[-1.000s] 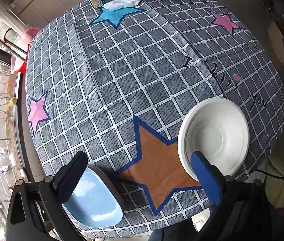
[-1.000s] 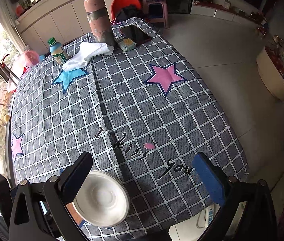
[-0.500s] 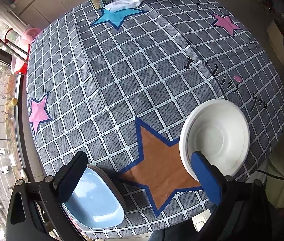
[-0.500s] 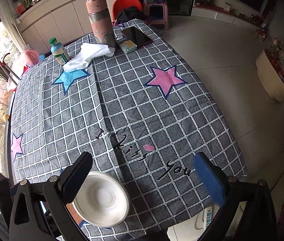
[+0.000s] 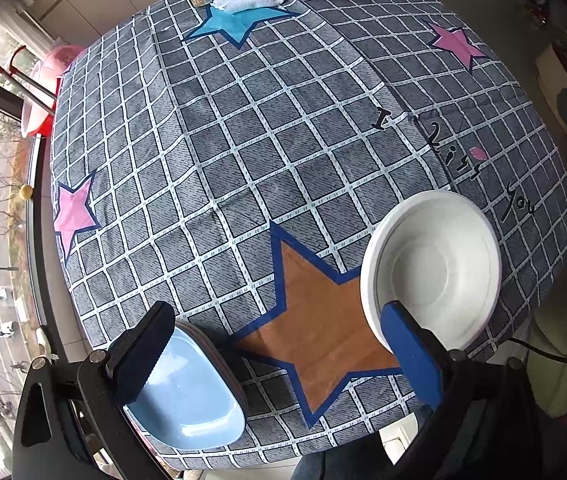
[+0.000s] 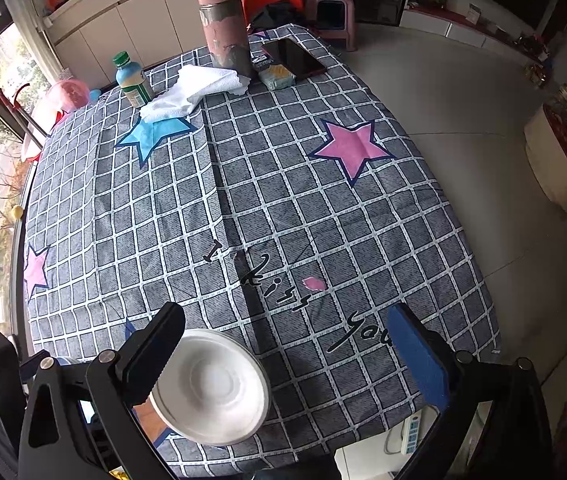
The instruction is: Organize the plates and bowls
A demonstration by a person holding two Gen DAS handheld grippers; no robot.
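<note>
A stack of white round bowls [image 5: 435,268] sits near the table's front edge, right of a brown star; it also shows in the right wrist view [image 6: 211,388]. A stack of light blue rectangular plates [image 5: 191,396] sits at the front left edge. My left gripper [image 5: 279,356] is open and empty, above the table between the two stacks, its left finger over the blue plates and its right finger over the bowls' rim. My right gripper [image 6: 283,356] is open and empty, its left finger over the white bowls.
At the far end of the checked tablecloth [image 6: 283,200] stand a pink flask [image 6: 225,20], a green-capped bottle [image 6: 133,80], a white towel [image 6: 191,94], a small packet [image 6: 277,76] and a phone [image 6: 293,58]. A power strip [image 6: 411,432] lies on the floor.
Both grippers have drifted slightly back and up from the table; the view shifts a little. The bowls and plates have not moved.
</note>
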